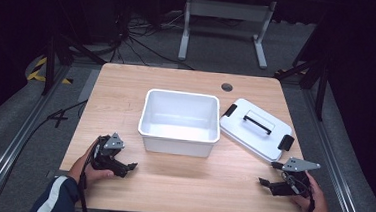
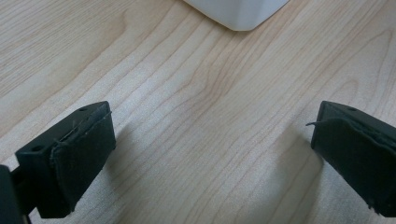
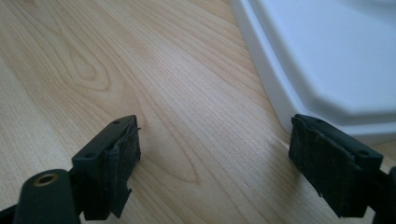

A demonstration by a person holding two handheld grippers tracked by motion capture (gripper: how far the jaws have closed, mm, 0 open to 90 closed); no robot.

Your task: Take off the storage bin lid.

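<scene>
Left tool (image 1: 130,166) is being held jaws apart, empty, over bare wood-grain counter (image 1: 180,185). Rectangular white plastic bin (image 1: 180,121) is being left mid-counter, its flat black-handled lid (image 1: 255,128) alongside. Right tool (image 1: 266,183) is being held jaws apart, empty, near the lid's rounded edge.

Table (image 1: 180,185) evenly lit from above, surroundings dark; soft shadows under jaws; both gripper views blurred close up, lid (image 3: 327,56) glaring.

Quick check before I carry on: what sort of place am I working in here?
Probably a lab or recording studio rather than a home: a bare wooden table on grey carpet, dark surroundings, loose cables on the floor, and metal rails beside the table. On it sit a white bin and its lid.
</scene>
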